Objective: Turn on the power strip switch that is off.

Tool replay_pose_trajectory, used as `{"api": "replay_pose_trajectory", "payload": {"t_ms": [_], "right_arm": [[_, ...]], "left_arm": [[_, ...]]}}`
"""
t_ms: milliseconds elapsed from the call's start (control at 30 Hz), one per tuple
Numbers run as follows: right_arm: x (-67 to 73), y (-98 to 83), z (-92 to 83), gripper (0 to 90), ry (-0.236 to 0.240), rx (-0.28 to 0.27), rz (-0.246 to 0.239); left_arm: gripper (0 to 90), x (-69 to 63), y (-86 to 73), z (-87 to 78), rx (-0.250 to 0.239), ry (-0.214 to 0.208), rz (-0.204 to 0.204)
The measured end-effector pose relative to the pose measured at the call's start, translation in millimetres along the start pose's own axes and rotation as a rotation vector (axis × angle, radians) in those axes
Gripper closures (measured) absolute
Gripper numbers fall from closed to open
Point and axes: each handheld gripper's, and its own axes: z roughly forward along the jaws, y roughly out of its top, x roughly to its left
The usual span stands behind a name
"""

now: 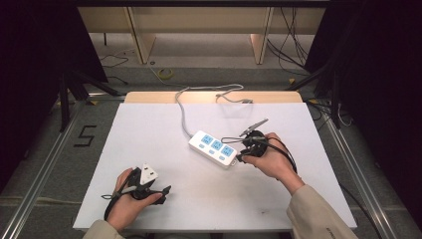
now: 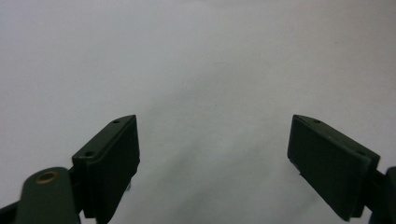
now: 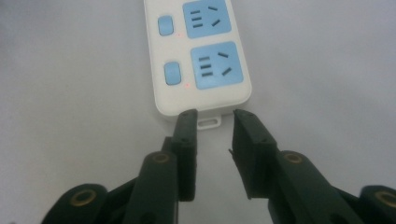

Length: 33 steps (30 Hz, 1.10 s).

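Note:
A white power strip (image 1: 215, 148) with three blue sockets lies at an angle in the middle of the white table (image 1: 149, 124). Its grey cord (image 1: 183, 115) runs to the far edge. My right gripper (image 1: 240, 158) sits at the strip's near right end, jaws partly apart. In the right gripper view, the right gripper (image 3: 215, 116) has its tips on either side of the small hanging tab (image 3: 209, 122) at the end of the power strip (image 3: 201, 56), and the pads press on nothing. My left gripper (image 1: 161, 191) rests near the front left, and the left gripper (image 2: 215, 140) stands wide open over bare table.
The cord's loose end (image 1: 234, 98) curls on the wooden strip at the table's far edge. A black "5" mark (image 1: 85, 135) is on the floor at the left. Metal rails and dark curtains flank the table, and wooden furniture legs stand behind it.

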Motion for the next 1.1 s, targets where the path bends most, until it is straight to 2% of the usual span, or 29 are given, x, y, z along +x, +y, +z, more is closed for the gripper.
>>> {"api": "replay_pose_trajectory", "payload": {"t_ms": [267,400,900,1033,1100], "right_arm": [[-11.4,-34.2,-10.6,59.3,0.004,-0.046,0.040],[-14.5,-48.9,-14.5,56.7,-0.010,-0.066,0.057],[-17.8,-93.2,-19.8,51.9,-0.025,-0.145,0.064],[-17.2,-103.2,-19.9,50.8,-0.031,-0.181,0.055],[-17.2,-106.8,-20.6,50.4,-0.032,-0.206,0.065]], "left_arm": [[16.7,-0.5,0.0,1.1,0.005,-0.001,-0.005],[16.8,-0.5,0.0,1.2,0.005,0.000,-0.007],[16.8,0.4,-1.0,1.1,0.008,0.002,-0.004],[16.8,0.8,-1.2,1.0,0.008,0.006,-0.006],[16.8,0.5,-1.1,1.5,0.006,0.006,-0.011]]}}
